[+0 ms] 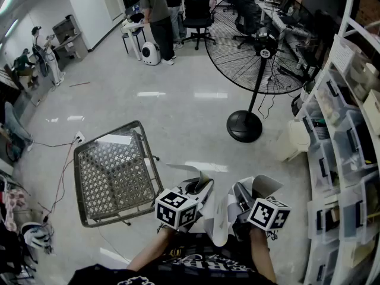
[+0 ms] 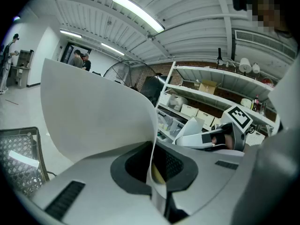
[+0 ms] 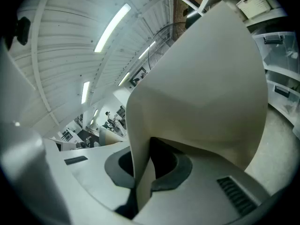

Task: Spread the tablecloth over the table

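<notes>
A white tablecloth (image 1: 218, 219) hangs bunched between my two grippers, close to my body. My left gripper (image 1: 199, 190) is shut on one edge of it; in the left gripper view the sheet (image 2: 93, 111) curls up out of the closed jaws (image 2: 154, 184). My right gripper (image 1: 242, 196) is shut on another edge, and its view shows the cloth (image 3: 206, 88) folding up from the closed jaws (image 3: 143, 182). The table (image 1: 113, 174), a small metal frame with a wire-mesh top, stands on the floor ahead and to the left of the grippers, uncovered. The right gripper (image 2: 220, 137) also shows in the left gripper view.
A large pedestal fan (image 1: 255, 40) stands ahead on the right, its round base (image 1: 244, 126) on the floor. Shelves with plastic bins (image 1: 344, 153) line the right side. Cables (image 1: 62, 159) trail left of the table. People stand by chairs (image 1: 157, 16) at the far end.
</notes>
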A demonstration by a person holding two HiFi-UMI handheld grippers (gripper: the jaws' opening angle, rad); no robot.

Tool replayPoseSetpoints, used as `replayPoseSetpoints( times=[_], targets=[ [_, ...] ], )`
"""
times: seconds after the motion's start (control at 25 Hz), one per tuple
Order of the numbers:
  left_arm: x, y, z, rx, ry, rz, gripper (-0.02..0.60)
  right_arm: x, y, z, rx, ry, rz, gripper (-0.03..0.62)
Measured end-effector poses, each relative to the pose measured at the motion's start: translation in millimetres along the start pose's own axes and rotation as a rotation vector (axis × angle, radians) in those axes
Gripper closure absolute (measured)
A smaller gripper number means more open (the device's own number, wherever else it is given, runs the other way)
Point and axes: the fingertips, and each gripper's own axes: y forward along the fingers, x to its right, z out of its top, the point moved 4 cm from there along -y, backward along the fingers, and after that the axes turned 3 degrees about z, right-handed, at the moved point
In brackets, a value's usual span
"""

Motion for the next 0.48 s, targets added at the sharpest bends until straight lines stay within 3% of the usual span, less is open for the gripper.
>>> replayPoseSetpoints(
  times=[0.48],
  targets=[
    [0.1,6.1,3.6,0.031,-0.031,0.078,0.557,3.9,7.9,22.3,-0.027,-0.098,0.031,0.576]
  ],
)
